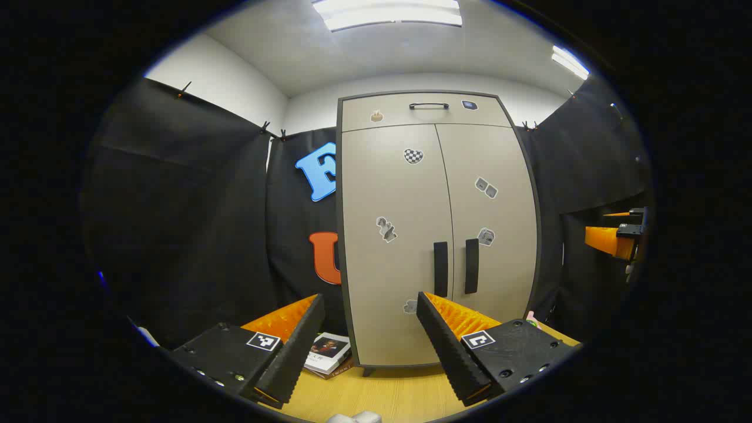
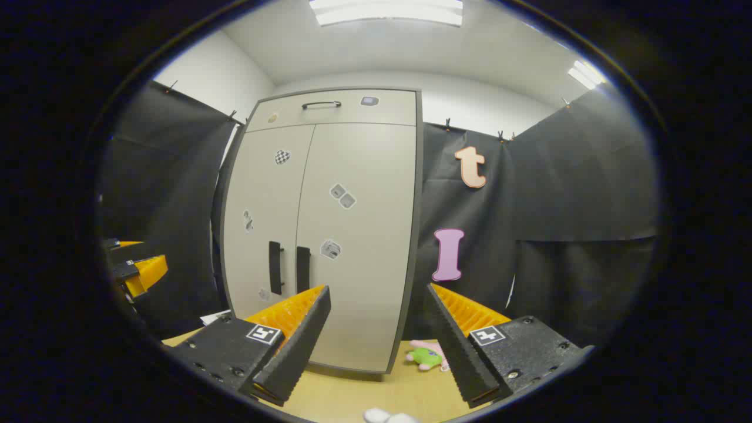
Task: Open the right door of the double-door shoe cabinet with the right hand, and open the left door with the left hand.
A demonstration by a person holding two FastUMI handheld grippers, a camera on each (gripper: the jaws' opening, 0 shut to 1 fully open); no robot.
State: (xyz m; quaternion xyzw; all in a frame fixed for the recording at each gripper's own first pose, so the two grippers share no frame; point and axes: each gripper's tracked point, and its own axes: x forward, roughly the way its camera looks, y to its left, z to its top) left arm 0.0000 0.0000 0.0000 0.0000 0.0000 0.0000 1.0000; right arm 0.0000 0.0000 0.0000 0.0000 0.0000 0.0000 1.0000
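Two doors (image 1: 446, 235) shut, cabinet foot (image 1: 368, 371) half-hidden

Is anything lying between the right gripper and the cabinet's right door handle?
No. In the right gripper view the open right gripper faces the shut cabinet over bare tabletop; the right handle is unobstructed. A green toy lies off to the side.

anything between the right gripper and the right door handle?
Nothing visible. In the right gripper view the right gripper is open, and the right door handle sits ahead and to its left with only bare tabletop between. The green plush toy lies off to the right, beside the cabinet.
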